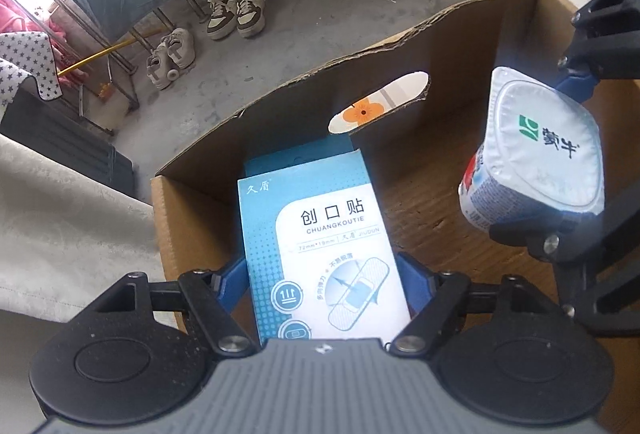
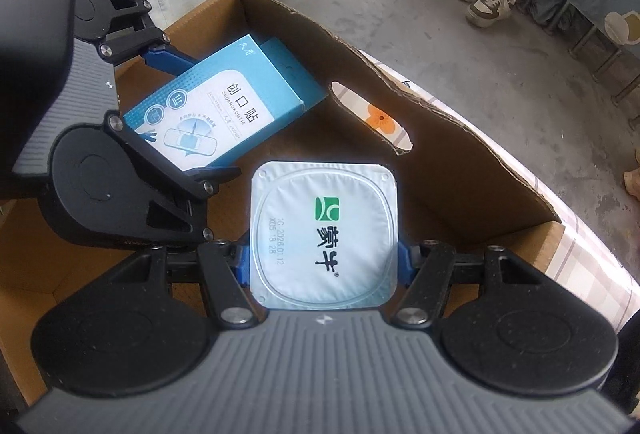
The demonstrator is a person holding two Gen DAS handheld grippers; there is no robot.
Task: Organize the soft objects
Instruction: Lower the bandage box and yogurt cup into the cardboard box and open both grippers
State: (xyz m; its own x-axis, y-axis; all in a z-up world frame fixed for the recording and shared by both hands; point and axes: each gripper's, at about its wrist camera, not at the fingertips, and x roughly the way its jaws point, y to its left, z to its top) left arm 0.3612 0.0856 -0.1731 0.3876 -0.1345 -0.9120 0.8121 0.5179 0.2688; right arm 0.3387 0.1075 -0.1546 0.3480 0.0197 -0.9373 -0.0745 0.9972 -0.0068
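Nearest the lens in the left wrist view, the left gripper (image 1: 324, 274) has its blue fingers (image 1: 232, 278) against the two long sides of a blue plaster box (image 1: 316, 234); whether they press it firmly I cannot tell for sure, but it looks clamped and hangs tilted inside the cardboard carton (image 1: 280, 138). Just to the right, the right gripper (image 2: 322, 266) is clamped on a sealed yoghurt cup (image 2: 324, 234), foil lid facing the camera, also within the carton's walls. Both items sit above the brown carton floor (image 2: 304, 138); contact with it is not visible.

Farther off, the carton's far wall has a torn top edge and a handle slot (image 1: 378, 102), and beyond it lie the concrete floor and pairs of shoes (image 1: 236, 10).

Risks, as I judge them: the two grippers are close together, so releasing at once could knock one tool against the other. Too hard a squeeze could dent the cup or burst its foil. Letting go from height could tip the cup onto its side.
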